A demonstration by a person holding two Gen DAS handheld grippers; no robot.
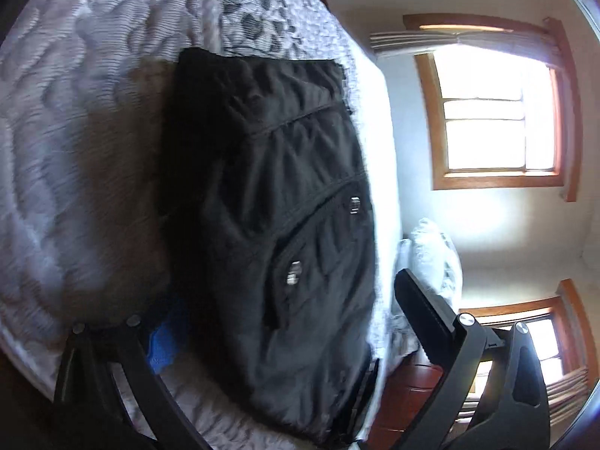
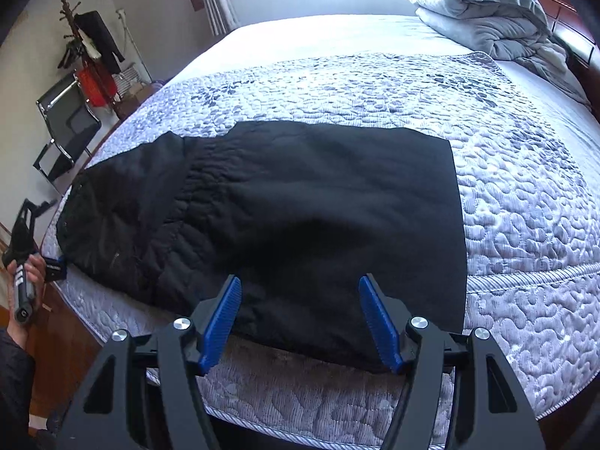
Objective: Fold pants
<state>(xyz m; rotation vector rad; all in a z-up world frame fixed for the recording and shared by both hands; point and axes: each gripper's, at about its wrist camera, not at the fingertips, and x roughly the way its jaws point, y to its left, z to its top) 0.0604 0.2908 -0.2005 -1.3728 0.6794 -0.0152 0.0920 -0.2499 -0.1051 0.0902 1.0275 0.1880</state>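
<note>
The black pants (image 2: 300, 217) lie folded across the quilted grey bed (image 2: 525, 195), filling the middle of the right wrist frame, with the gathered waistband end toward the left of the frame and a straight folded edge toward the right. The right claw (image 2: 300, 318) sits at the bottom centre of that frame, its 2 blue-padded fingers (image 2: 223, 322) spread wide and released, just over the near edge of the pants, gripping nothing. At the far left of the same frame a hand (image 2: 26, 281) holds the handle of the other gripper beside the bed's corner. In the left wrist view, which is rolled sideways, the pants (image 1: 285, 225) fill the centre, showing seams and 2 metal snaps (image 1: 354, 204). The left claw (image 1: 281, 322) stands released, 1 finger at the lower left, the other at the lower right, far apart on either side of the cloth. A rumpled grey duvet (image 2: 483, 11) lies at the upper right of the right wrist frame, and a bright window (image 1: 495, 108) fills the upper right of the left one
</note>
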